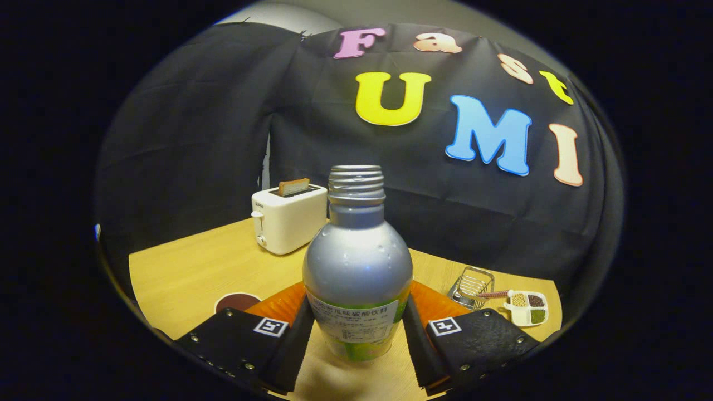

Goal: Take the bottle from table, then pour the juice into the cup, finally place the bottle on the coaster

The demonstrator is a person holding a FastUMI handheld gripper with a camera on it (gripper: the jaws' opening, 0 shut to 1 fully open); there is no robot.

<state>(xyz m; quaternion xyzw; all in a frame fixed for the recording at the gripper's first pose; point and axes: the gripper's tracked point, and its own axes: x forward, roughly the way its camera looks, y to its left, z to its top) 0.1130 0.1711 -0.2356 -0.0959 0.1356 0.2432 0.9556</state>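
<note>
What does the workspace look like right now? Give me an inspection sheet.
Surface: light wooden table.
Job's things: silver uncapped bottle with green label upright between the fingers; dark round coaster beyond the left finger; cup nothing seen.
Clutter: white toaster with a slice in it behind the bottle; wire rack and white divided dish of grains beyond the right finger.
Grippers: gripper shut on the bottle, both black pads against its label.
Cables: nothing seen.
Surroundings: black cloth wall.
</note>
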